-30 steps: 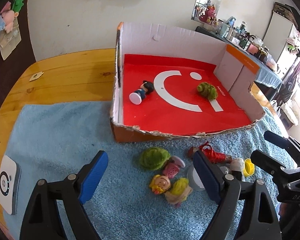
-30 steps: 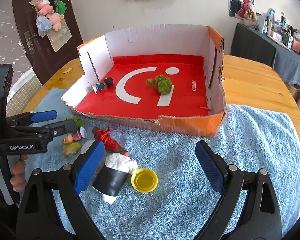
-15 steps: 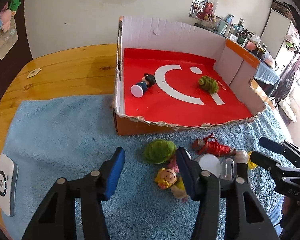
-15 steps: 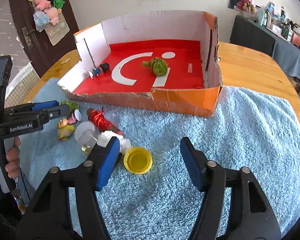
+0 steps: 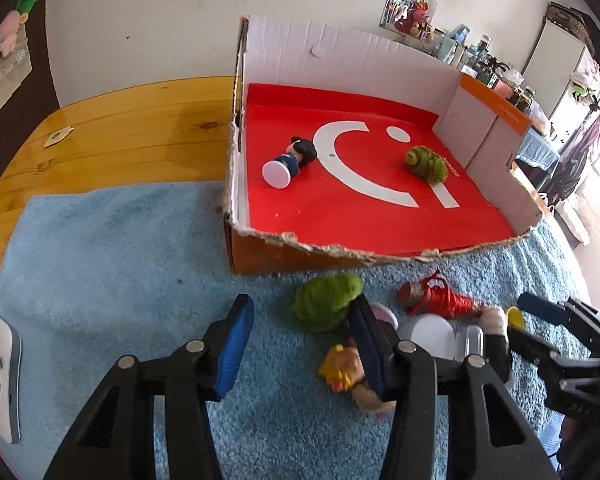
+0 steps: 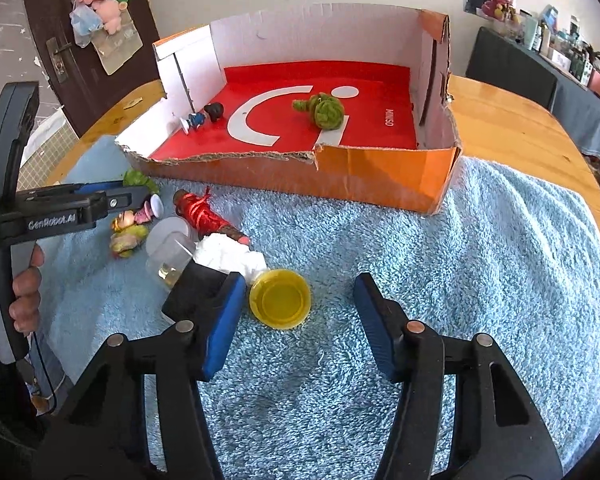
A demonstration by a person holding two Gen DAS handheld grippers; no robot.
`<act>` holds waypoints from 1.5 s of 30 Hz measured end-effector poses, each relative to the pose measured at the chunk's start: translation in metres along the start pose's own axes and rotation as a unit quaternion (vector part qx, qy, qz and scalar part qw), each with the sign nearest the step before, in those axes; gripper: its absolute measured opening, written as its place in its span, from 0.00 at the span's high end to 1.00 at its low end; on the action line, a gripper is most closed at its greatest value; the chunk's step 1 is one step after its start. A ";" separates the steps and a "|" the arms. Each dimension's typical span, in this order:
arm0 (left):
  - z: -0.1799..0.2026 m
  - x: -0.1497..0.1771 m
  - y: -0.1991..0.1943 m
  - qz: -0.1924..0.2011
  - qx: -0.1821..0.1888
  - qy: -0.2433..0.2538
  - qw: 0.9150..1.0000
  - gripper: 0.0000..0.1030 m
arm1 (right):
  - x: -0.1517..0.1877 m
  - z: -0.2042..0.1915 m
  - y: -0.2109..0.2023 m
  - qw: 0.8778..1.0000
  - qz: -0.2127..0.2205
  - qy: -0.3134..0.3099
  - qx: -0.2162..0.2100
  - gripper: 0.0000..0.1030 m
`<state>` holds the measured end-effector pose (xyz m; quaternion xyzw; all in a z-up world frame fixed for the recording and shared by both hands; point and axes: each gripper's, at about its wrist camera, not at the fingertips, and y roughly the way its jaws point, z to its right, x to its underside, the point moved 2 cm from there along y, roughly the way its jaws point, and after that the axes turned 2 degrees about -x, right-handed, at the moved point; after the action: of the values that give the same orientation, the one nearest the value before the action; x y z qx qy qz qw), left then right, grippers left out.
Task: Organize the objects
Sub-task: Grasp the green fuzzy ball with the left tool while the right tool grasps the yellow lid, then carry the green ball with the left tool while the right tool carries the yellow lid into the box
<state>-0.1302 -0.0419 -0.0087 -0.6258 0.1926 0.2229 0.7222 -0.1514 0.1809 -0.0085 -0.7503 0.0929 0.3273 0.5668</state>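
Blue towel [image 6: 480, 240] covers the worktop [image 5: 132, 120], likely to stop loose toys rolling before they go into the cardboard box [image 6: 380, 172] at twelve o'clock. Left hand-held gripper [image 5: 300, 344] is half spread around bare towel, the green ball [image 5: 326, 306] just outside at one o'clock. Right hand-held gripper [image 6: 300, 320] is closing, the yellow cap [image 6: 280, 298] between its fingers, untouched.
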 end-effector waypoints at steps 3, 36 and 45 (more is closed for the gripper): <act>0.004 -0.003 0.004 0.002 -0.003 0.005 1.000 0.49 | 0.002 -0.002 0.002 1.000 0.001 -0.006 0.005 0.50; 0.010 0.009 -0.015 0.017 0.010 0.011 1.000 0.76 | -0.003 -0.004 -0.012 0.999 0.029 -0.018 -0.001 0.72; 0.014 0.009 -0.030 0.028 0.020 0.015 0.999 0.76 | -0.009 -0.008 -0.018 0.999 0.040 -0.013 -0.017 0.72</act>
<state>-0.1061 -0.0310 0.0127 -0.6086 0.2253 0.2291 0.7254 -0.1460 0.1777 0.0126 -0.7509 0.1095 0.3610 0.5421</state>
